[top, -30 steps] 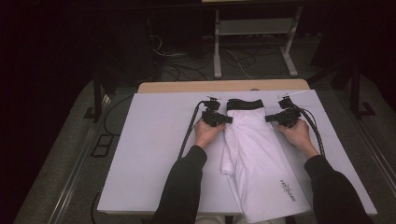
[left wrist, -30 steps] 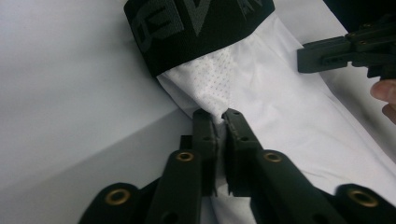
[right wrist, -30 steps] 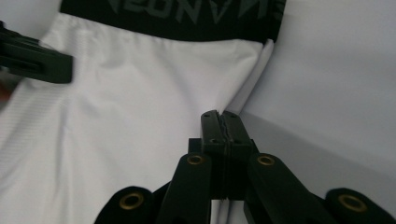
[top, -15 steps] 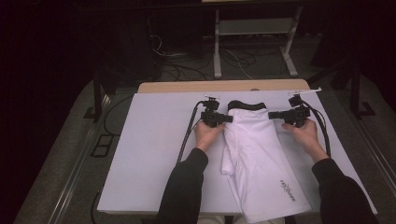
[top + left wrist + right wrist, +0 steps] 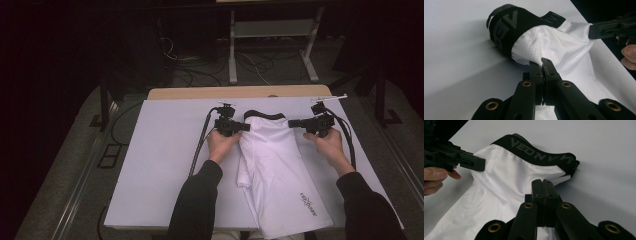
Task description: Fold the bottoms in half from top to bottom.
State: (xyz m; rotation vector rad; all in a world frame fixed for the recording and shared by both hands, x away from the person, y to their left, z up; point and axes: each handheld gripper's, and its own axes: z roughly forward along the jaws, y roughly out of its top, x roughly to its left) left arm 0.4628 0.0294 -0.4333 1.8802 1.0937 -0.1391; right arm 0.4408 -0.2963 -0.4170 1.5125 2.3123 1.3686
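Two clamped grippers, left (image 5: 542,65) and right (image 5: 543,185), waistband lettering (image 5: 534,151) legible up close.

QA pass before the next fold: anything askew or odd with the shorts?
The white shorts lie slanted toward the table's near right corner, hem over the edge. Left side is bunched. Both grippers pinch fabric below the black waistband.

White shorts (image 5: 277,170) with a black waistband (image 5: 263,114) were laid lengthwise on the white table, waistband at the far end, legs toward the near edge. The fabric was thin mesh, creased, with one side folded over itself along the left edge. Grey lettering was seen on the waistband (image 5: 541,153), which was curled up off the surface (image 5: 509,23). A small dark logo (image 5: 308,202) was printed near the hem. The upper corners were pinched and pulled slightly apart.
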